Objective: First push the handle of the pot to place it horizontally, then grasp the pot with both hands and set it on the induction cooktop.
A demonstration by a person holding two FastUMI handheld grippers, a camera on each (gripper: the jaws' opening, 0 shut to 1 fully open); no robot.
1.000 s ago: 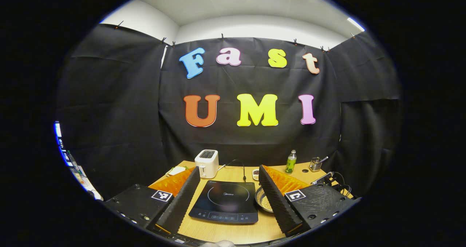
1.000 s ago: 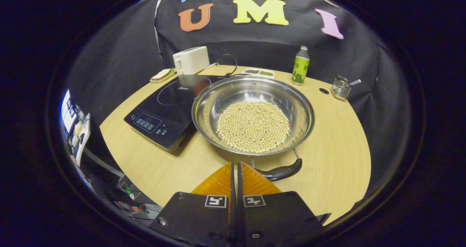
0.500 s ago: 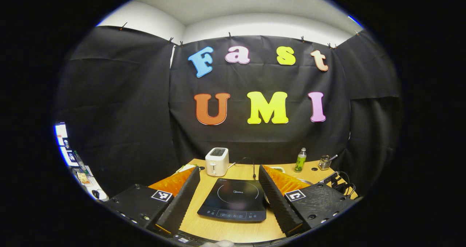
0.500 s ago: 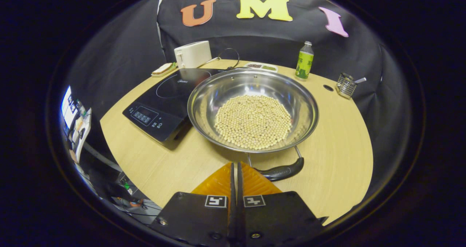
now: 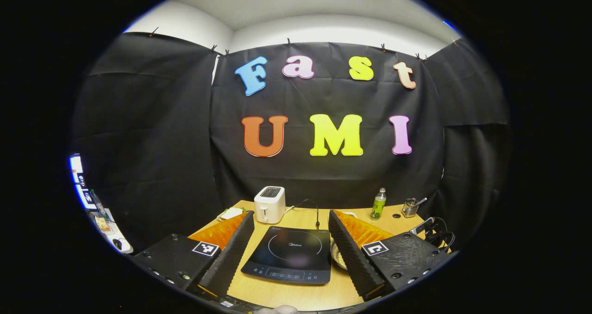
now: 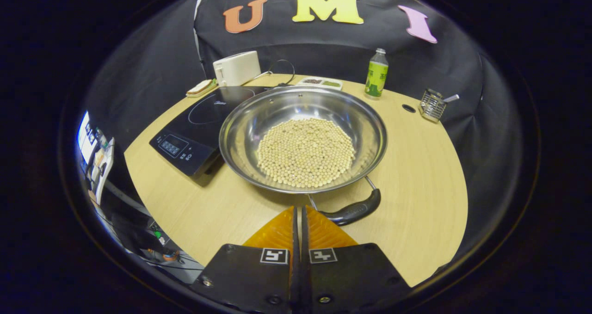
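My right gripper [image 6: 298,208] has its fingers pressed together with nothing between them, its tips just short of the black handle [image 6: 354,211] on the near side of the pot [image 6: 303,138]. The handle sits slightly askew, its right end farther from me. The pot, with pale beans [image 6: 305,151] in its bottom, stands on the table [image 6: 416,175], its left rim overlapping the right edge of the cooktop [image 6: 194,126]. My left gripper [image 5: 290,233] is spread wide and holds nothing, raised near the table's near edge, with the cooktop [image 5: 289,254] showing between its fingers. At the far side stand a toaster [image 6: 236,67], a green bottle [image 6: 377,79] and a wire holder [image 6: 432,105].
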